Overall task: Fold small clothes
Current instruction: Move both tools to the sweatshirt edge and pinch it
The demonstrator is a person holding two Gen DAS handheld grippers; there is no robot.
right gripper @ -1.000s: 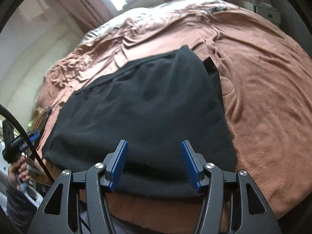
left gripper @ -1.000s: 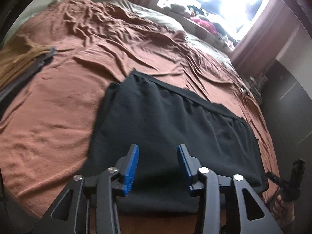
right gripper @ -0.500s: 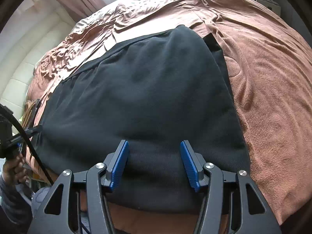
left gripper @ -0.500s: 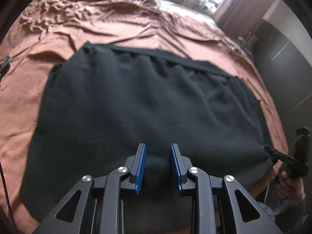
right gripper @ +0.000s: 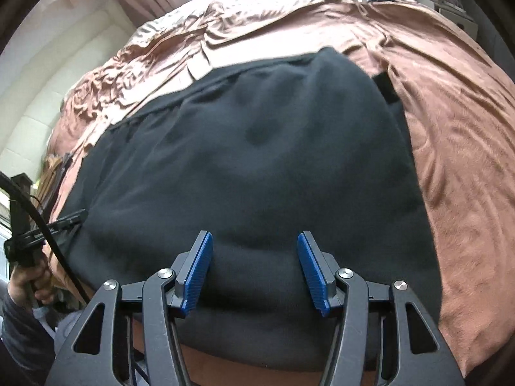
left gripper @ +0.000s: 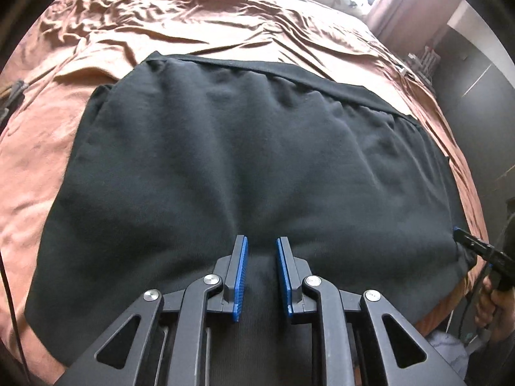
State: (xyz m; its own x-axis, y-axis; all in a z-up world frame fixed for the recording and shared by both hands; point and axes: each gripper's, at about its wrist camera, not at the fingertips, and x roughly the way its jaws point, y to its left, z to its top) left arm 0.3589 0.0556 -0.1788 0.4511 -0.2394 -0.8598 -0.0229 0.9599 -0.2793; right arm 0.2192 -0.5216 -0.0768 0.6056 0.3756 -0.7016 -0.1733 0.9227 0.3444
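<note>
A black garment lay spread flat on a bed covered with a rumpled brown bedspread, its long side running from left to right across the near part of the bed. A straight banded edge, gathered just below it, ran along the far side, toward the window end of the room, while the opposite edge lay at the near side of the bed, closest to the person. In the right wrist view the same garment showed a narrow black strip lying under its far right corner.

The left gripper sat at the near edge of the cloth, its blue pads drawn in to a narrow gap with black fabric bunched up between them; whether the pads were actually pinching the cloth could not be told. The right gripper stood with its pads wide apart over the near edge, the fabric rising in a soft ridge between them and not clamped.

In the left wrist view the right gripper's tip touched the garment's right corner. In the right wrist view the left gripper appeared at the left corner.
</note>
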